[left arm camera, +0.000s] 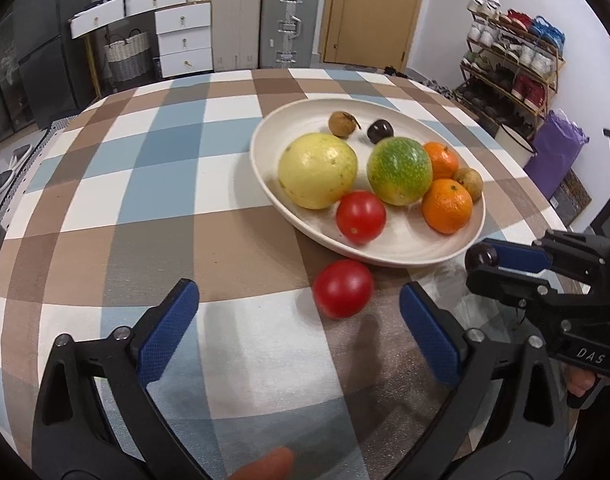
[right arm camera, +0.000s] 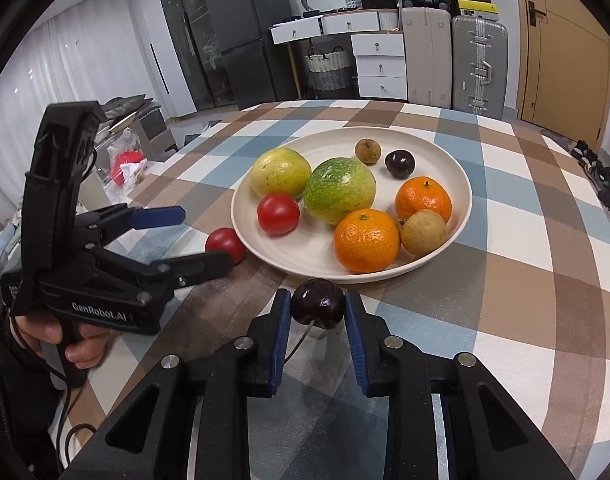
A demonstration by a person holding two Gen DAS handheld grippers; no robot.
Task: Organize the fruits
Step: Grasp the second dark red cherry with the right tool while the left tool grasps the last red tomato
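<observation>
A cream plate [left arm camera: 425, 252] [right arm camera: 305, 258] on the checked tablecloth holds a yellow fruit [left arm camera: 317, 170], a green fruit [left arm camera: 399, 170], two oranges, a tomato [left arm camera: 361, 216], a dark cherry and two small brown fruits. A second tomato [left arm camera: 342, 289] [right arm camera: 225, 243] lies on the cloth just in front of the plate. My left gripper [left arm camera: 299, 304] [right arm camera: 203, 236] is open, with the loose tomato between and just beyond its fingertips. My right gripper [right arm camera: 317, 306] [left arm camera: 479, 264] is shut on a dark cherry [right arm camera: 317, 304] near the plate's front rim, its stem hanging down.
The round table [left arm camera: 145, 200] has its near edge at my side. An orange thing [left arm camera: 265, 466] shows blurred at the bottom of the left wrist view. Drawers, suitcases, a door and a shoe rack [left arm camera: 513, 64] stand behind.
</observation>
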